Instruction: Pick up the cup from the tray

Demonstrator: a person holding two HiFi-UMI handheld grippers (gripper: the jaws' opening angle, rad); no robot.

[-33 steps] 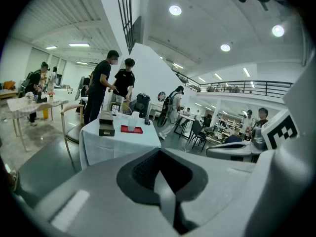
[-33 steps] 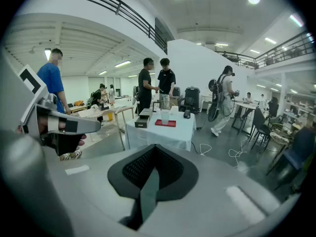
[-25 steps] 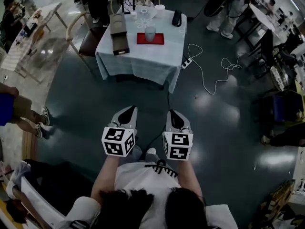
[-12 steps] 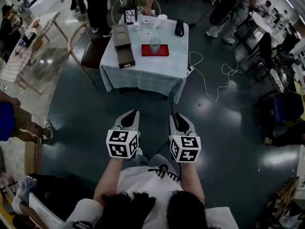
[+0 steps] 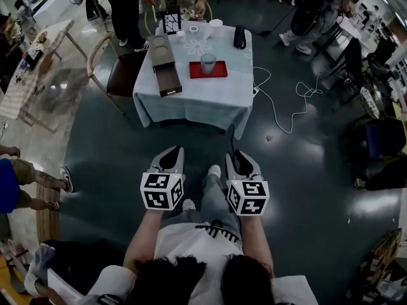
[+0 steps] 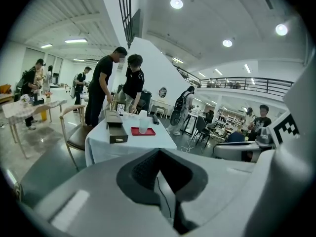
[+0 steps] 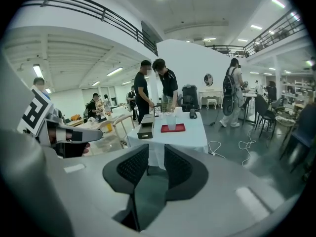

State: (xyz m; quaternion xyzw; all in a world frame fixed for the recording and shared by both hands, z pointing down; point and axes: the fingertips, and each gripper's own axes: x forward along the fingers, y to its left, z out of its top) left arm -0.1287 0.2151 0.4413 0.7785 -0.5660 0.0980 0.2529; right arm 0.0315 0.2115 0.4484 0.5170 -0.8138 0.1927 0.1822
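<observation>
— Head view: where's the cup (image 5: 208,63)?
— On the tray (image 5: 220,70), well ahead of both. Left gripper (image 5: 173,152) and right gripper (image 5: 238,156) gape, empty.
— Step?
— Approach, I'd judge; next, walk closer, then reach.

Square desk (image 5: 191,97) under a white cloth, standing on a dark glossy floor (image 5: 299,170), bearing a red tray (image 5: 219,70) at centre, long brown box (image 5: 163,62) along its left side, black object (image 5: 239,37) at the far right corner, white cups (image 5: 216,24) at the far edge.
</observation>
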